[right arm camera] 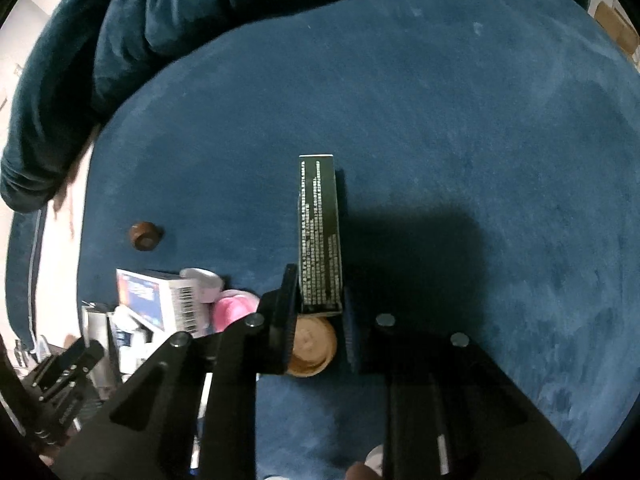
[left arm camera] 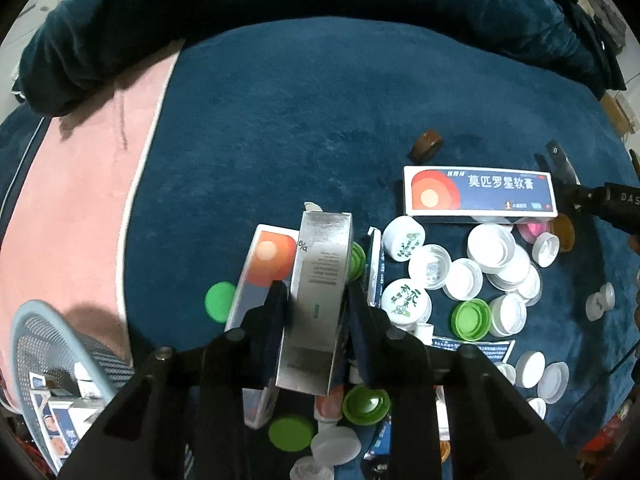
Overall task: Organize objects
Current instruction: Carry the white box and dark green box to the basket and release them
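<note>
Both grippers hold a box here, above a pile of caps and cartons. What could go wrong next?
1. The left gripper grips the silver box by its thin side walls; these may buckle or slip.
2. The right gripper pinches only the end of the dark box, so it might pivot.
3. A dropped box could scatter the white caps below.

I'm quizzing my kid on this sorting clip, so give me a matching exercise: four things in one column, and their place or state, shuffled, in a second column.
Things:
1. silver box
2. dark box with white print
3. brown cap
4. light blue basket

Places or states:
A. lying alone on the blue blanket, beyond the pile
B. clamped in the right gripper
C. at the lower left, small boxes inside
D. clamped in the left gripper

Pairs: 1-D, 2-B, 3-A, 4-C
</note>
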Demonstrator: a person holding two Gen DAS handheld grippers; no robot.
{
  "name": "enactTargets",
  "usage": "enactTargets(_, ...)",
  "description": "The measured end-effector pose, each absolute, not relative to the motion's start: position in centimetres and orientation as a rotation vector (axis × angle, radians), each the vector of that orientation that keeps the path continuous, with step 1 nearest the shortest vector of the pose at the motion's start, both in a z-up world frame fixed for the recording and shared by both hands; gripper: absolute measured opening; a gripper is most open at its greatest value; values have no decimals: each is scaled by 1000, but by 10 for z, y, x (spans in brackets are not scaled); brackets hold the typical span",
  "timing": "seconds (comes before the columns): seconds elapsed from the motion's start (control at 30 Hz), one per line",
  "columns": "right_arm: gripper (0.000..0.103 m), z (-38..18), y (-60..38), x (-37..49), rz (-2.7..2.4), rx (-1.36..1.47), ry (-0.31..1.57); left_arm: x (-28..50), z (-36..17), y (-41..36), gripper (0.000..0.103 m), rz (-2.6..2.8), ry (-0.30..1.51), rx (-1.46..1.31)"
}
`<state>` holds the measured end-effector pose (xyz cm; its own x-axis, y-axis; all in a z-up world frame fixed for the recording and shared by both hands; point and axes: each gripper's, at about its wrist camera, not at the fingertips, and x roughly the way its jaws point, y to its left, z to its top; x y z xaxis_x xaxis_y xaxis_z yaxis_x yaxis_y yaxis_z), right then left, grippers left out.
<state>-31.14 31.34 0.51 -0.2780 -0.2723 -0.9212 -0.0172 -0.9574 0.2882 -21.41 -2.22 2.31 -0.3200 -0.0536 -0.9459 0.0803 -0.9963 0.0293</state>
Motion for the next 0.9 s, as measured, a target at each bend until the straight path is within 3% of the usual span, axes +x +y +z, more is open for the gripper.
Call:
enactTargets(0.47, 21, 75, 224, -267, -2289, 1616, -345, -160, 104, -64, 31, -2521, 115, 1606)
enactTargets(0.9, 21, 117, 64, -179, -2010, 1460, -208, -71, 134, -189, 31, -2351, 299, 1469)
